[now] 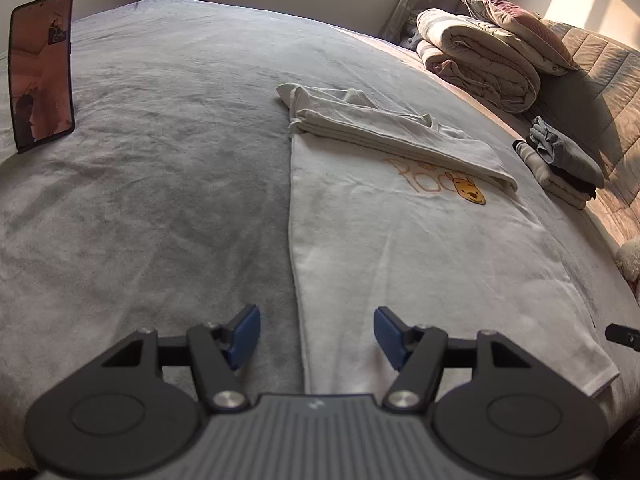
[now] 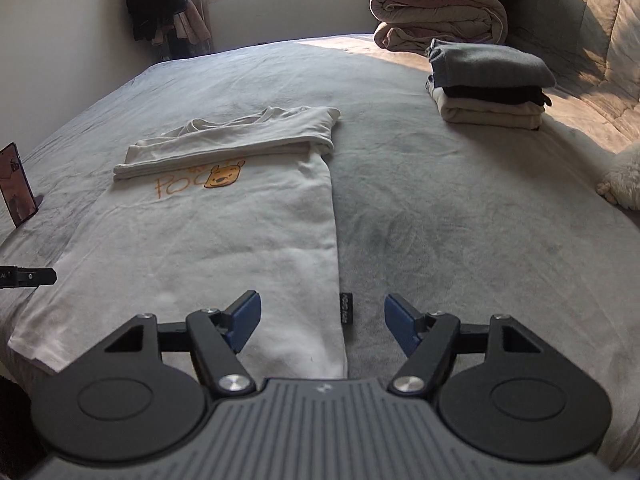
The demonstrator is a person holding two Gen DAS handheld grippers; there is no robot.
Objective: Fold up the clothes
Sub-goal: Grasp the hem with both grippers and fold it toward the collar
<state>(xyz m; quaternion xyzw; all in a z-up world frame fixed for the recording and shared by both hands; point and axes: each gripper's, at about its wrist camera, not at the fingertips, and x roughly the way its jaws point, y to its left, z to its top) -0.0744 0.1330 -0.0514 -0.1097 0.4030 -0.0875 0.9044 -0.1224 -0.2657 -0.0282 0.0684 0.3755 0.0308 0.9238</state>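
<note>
A white T-shirt (image 1: 392, 248) with an orange bear print lies flat on the grey bed, its sleeves and top part folded over across the chest. It also shows in the right wrist view (image 2: 208, 248). My left gripper (image 1: 317, 336) is open and empty, hovering over the shirt's lower left edge. My right gripper (image 2: 322, 326) is open and empty, hovering over the shirt's lower right edge, near a small black tag (image 2: 346, 308). The tip of the other gripper shows at each view's side edge.
A stack of folded clothes (image 2: 490, 84) sits at the right of the bed (image 2: 460, 208). Rolled quilts (image 2: 436, 12) and a pillow (image 1: 516, 24) lie beyond it. A phone (image 1: 42, 70) stands upright at the left. A white fluffy item (image 2: 624, 180) lies at the right edge.
</note>
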